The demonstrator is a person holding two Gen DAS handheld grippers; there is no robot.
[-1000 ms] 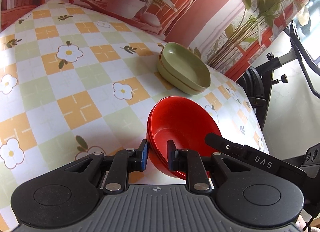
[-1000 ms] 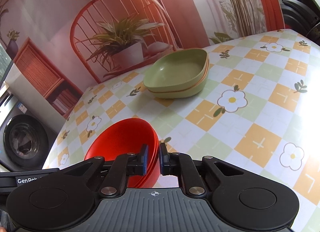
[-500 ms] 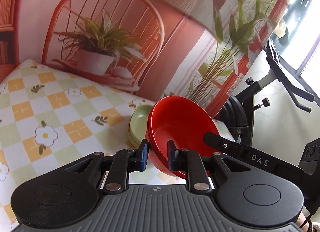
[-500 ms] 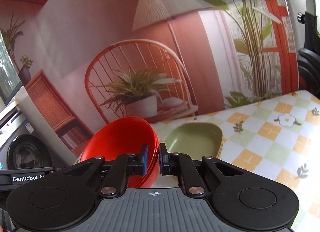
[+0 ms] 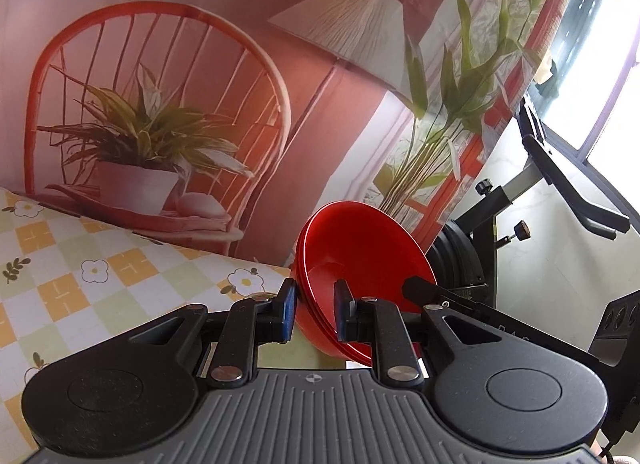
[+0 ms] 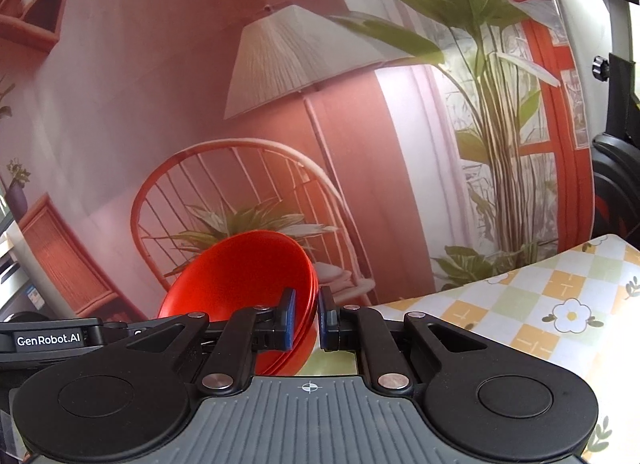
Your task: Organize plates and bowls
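A stack of red bowls (image 5: 360, 248) hangs in the air above the checked tablecloth (image 5: 80, 284), tilted, and is held from both sides. My left gripper (image 5: 315, 304) is shut on the stack's near left rim. My right gripper (image 6: 307, 314) is shut on the opposite rim of the red bowls (image 6: 240, 272). Each view also shows the other tool: the right one's black finger (image 5: 440, 300) and the left one's body (image 6: 48, 340). The green dishes are out of sight; only a greenish patch shows under the fingers.
A printed backdrop with a chair, plant and lamp (image 5: 160, 124) stands right behind the table's far edge. An exercise bike (image 5: 520, 224) stands beyond the table's right end. The flowered tablecloth (image 6: 540, 304) stretches to the right in the right wrist view.
Both grippers raised the red bowl stack off the table and carried it toward the backdrop. The views tilted upward, and the green dishes slipped out of sight beneath the tools.
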